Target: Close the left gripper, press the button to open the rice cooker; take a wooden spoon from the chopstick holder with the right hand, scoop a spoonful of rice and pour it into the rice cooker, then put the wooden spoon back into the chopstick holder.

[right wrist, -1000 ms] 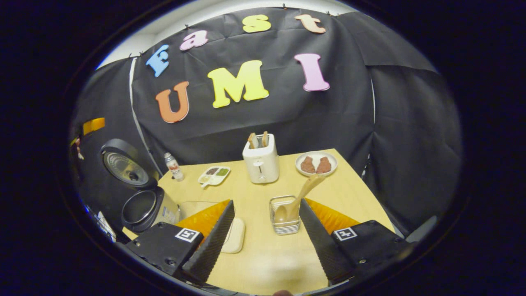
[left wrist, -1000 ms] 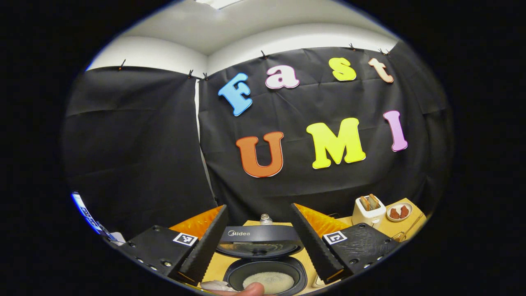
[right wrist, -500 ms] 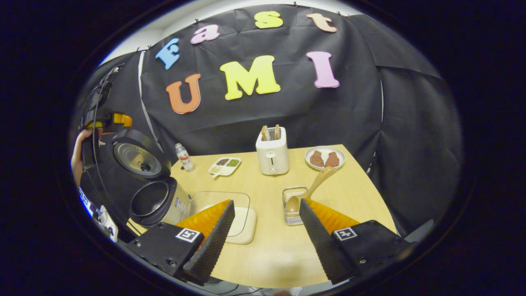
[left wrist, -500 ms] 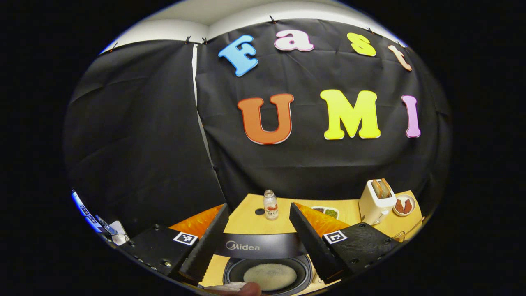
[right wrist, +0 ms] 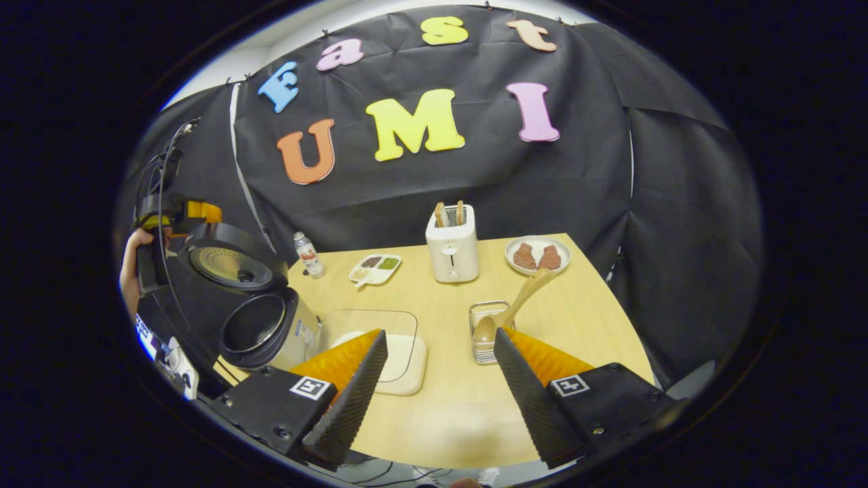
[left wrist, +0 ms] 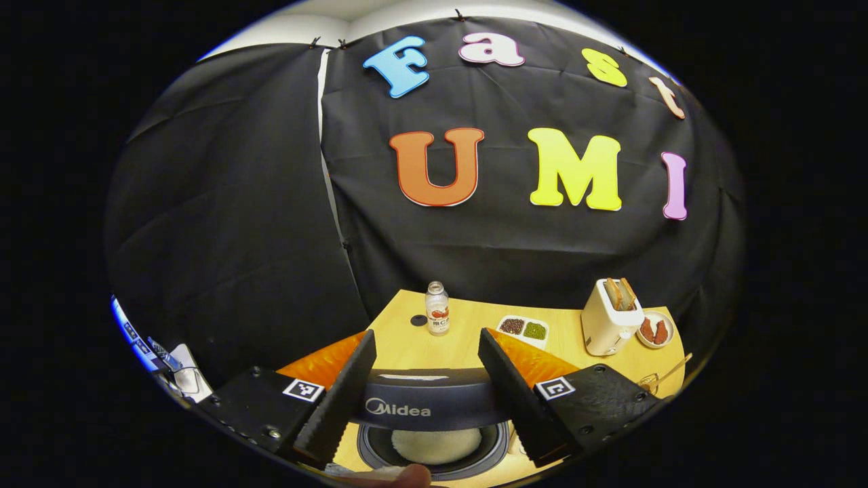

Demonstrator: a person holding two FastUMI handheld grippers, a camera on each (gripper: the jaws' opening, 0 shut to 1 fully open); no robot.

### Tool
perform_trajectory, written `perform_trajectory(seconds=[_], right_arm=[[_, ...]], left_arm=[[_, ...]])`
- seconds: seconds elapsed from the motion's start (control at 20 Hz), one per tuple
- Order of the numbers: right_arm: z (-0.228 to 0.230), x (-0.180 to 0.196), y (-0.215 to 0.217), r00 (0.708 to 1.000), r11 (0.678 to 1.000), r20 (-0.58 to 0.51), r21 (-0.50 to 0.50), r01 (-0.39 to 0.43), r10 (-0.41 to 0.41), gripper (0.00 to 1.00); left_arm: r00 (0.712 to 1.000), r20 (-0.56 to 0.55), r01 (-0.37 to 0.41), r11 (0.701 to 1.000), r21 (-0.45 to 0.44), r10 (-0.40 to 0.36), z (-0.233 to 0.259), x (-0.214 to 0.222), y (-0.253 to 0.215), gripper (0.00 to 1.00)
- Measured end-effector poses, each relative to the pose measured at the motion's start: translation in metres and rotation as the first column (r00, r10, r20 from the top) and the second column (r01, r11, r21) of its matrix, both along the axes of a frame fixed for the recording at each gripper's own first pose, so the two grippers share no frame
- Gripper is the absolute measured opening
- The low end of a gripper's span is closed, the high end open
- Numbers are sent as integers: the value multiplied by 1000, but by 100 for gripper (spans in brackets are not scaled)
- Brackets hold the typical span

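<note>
One rice cooker [right wrist: 268,325] lid up, rice inside, one wooden spoon [right wrist: 505,312] in chopstick holder [right wrist: 485,332] right of it, two toast slices in toaster [right wrist: 452,244], left gripper [left wrist: 424,396] and right gripper [right wrist: 437,390] both wide apart, empty.

Even overhead light, sharp centres, strong fisheye bending and darkening at edges.

Your right gripper's fingers [right wrist: 352,393] frame a light wooden table [right wrist: 441,407]. Between them and beyond stands the wire chopstick holder [right wrist: 487,332] with the wooden spoon [right wrist: 505,315]. Past the left finger lie a pale dish under a clear lid [right wrist: 386,342] and the open rice cooker [right wrist: 268,325]. Farther off stand a toaster [right wrist: 453,247], plate [right wrist: 538,254], sectioned tray [right wrist: 375,268] and small bottle [right wrist: 308,256].
</note>
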State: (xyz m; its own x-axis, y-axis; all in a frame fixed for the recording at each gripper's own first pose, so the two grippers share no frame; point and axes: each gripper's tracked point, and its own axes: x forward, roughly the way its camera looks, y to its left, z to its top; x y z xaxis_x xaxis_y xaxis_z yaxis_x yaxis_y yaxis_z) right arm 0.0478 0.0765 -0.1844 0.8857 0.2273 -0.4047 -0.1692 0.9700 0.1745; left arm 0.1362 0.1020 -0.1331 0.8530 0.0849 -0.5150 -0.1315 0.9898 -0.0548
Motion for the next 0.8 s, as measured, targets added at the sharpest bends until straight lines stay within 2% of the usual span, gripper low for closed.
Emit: perform_trajectory(seconds=[0.1, 0.15, 0.35, 0.45, 0.5, 0.55, 0.65, 0.7, 0.8], right_arm=[[0, -2, 1, 1000, 1000, 1, -7, -2, 2, 100], [-2, -3, 1, 1000, 1000, -2, -10, -4, 4, 96], [-14, -7, 2, 999, 999, -34, -30, -10, 9, 100], [-18, -9, 4, 999, 999, -47, -46, -20, 17, 100], [-20, -10, 4, 999, 998, -50, -59, -23, 20, 96], [-22, -11, 5, 998, 997, -57, -68, -25, 21, 100], [-23, -12, 9, 997, 998, -67, -62, -33, 28, 100], [-25, -12, 9, 997, 997, -72, -71, -34, 29, 96], [-28, -11, 9, 996, 995, -77, -90, -39, 32, 100]], left_arm=[[1000, -27, -3, 1000, -15, 2, -19, -21, -3, 98], [999, -41, -1, 1000, -20, 0, -31, -31, -5, 98], [995, -99, -9, 999, -42, 5, -80, -75, -12, 98], [995, -96, 1, 1000, -27, -3, -97, -88, -16, 98], [994, -107, 2, 999, -34, -5, -106, -95, -17, 98], [992, -126, -2, 999, -50, -4, -115, -100, -20, 98], [987, -160, -10, 997, -75, -2, -134, -110, -25, 98], [986, -167, -7, 997, -76, -6, -141, -112, -26, 98], [988, -153, -9, 998, -69, -1, -146, -115, -28, 98]])
